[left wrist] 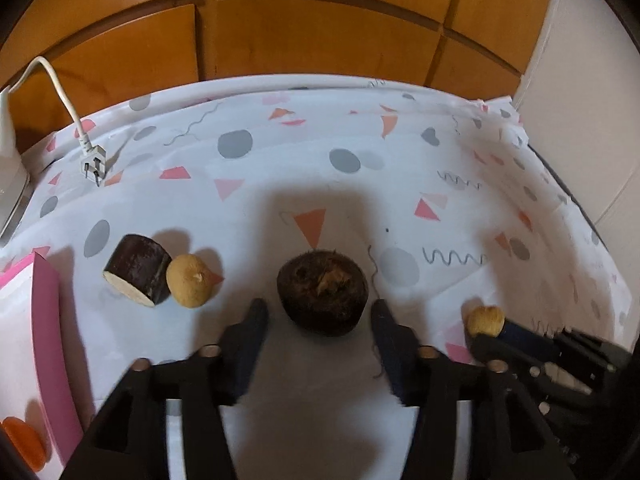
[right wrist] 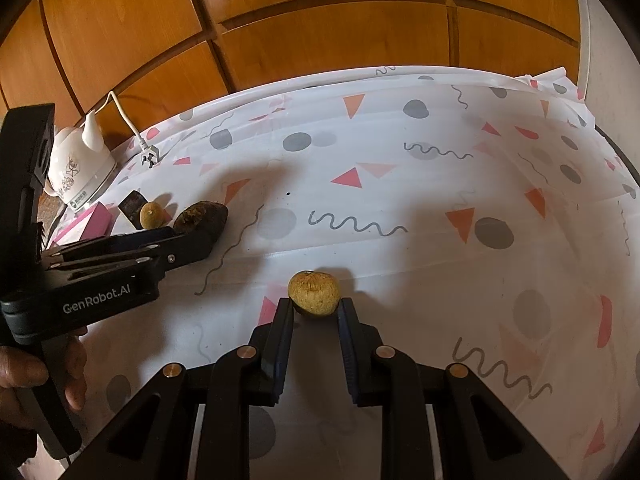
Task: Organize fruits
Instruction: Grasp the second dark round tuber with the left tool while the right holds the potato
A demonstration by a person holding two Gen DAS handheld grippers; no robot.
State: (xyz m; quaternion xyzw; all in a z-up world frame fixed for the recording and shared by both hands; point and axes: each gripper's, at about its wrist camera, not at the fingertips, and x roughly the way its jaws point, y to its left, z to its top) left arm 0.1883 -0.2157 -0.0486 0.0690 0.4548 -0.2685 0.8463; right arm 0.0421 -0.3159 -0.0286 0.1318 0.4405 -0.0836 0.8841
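In the left wrist view my left gripper is open, its fingertips on either side of a dark brown round fruit that rests on the patterned cloth. To the left lie a dark cut sugarcane piece and a small tan fruit. In the right wrist view my right gripper has its fingertips against a second small tan fruit that sits on the cloth. That fruit and gripper also show in the left wrist view. My left gripper shows in the right wrist view at the dark fruit.
A pink box with an orange fruit inside stands at the left. A white kettle and its loose plug lie at the far left. Wooden panels rise behind the table. The cloth's right edge drops off.
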